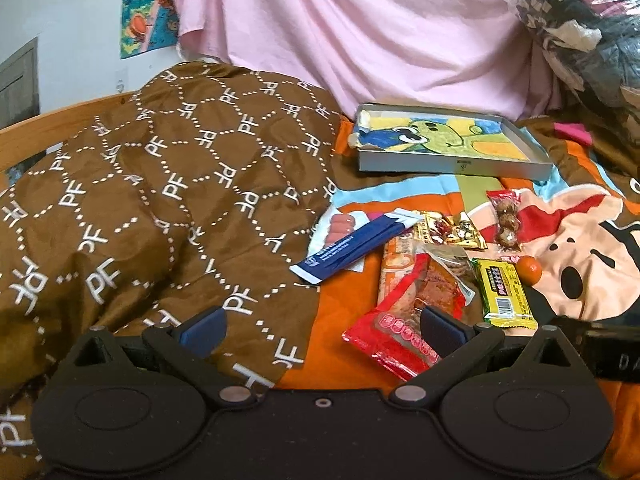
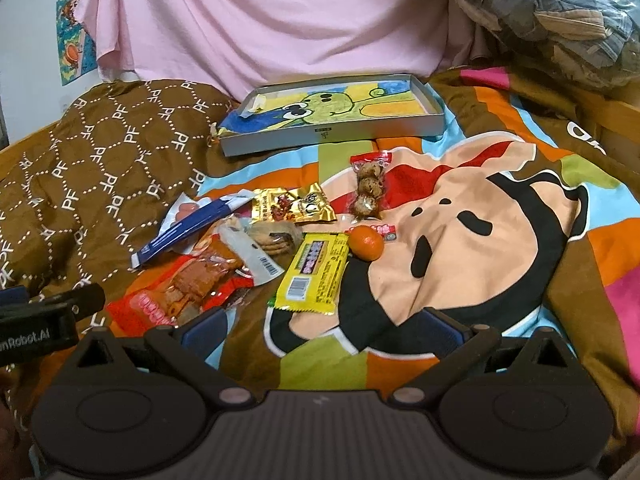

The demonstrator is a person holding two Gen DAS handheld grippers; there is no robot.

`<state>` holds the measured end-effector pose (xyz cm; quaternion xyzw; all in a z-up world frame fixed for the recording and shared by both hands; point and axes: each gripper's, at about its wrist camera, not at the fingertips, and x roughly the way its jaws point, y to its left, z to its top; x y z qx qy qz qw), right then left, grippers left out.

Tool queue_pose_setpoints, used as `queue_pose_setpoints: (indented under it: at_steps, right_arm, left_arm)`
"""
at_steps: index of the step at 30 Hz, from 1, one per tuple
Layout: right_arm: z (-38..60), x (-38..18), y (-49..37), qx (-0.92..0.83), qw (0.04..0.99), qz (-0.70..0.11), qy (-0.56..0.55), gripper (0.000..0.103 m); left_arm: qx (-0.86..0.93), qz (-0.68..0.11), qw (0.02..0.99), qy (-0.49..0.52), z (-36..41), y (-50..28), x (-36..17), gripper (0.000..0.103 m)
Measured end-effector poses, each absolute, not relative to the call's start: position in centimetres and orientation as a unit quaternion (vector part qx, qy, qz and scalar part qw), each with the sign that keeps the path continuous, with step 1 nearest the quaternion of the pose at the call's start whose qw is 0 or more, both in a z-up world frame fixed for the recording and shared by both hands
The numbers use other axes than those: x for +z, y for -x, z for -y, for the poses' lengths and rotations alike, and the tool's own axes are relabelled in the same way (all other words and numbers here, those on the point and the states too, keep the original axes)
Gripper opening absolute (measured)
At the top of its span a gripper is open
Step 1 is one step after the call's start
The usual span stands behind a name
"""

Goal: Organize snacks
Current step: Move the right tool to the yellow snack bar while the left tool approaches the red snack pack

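Bedding in bright colours carries one shallow tray (image 2: 332,136), empty of snacks; near it lie one orange (image 2: 365,243), one yellow packet (image 2: 312,270), one blue sachet (image 2: 188,232), one red packet (image 1: 404,320); left gripper (image 1: 322,322) and right gripper (image 2: 324,326) gape, empty.

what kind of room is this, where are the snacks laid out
Most likely a bedroom, with the snacks spread on a bed: they lie on a cartoon-print bedsheet beside a rumpled brown quilt, with a wooden bed rail at the edge and a poster on the wall.
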<state>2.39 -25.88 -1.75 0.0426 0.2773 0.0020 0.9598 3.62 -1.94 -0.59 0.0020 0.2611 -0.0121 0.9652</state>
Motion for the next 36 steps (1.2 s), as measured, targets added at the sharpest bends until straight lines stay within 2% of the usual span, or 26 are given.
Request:
queue_pose_setpoints:
  at_steps: [11,22,36]
  right_arm:
    - [27.3,-1.4,-5.6,0.015,0.960,-0.279,-0.022,0.103]
    - [28.1,-1.3,-8.4,0.092,0.955,-0.278,0.045,0.103]
    - [28.4,-3.4,-13.9,0.117,0.933,-0.339,-0.007,0.103]
  left_arm:
    - [-0.065,-0.275,0.959,-0.036,4.0,-6.2,-1.1,0.102]
    - [-0.135,-0.281,0.946,-0.091,6.1,-7.6,-2.1,0.102]
    - [-0.168,-0.268,0.928,-0.196,8.3,-10.2,-3.3,0.100]
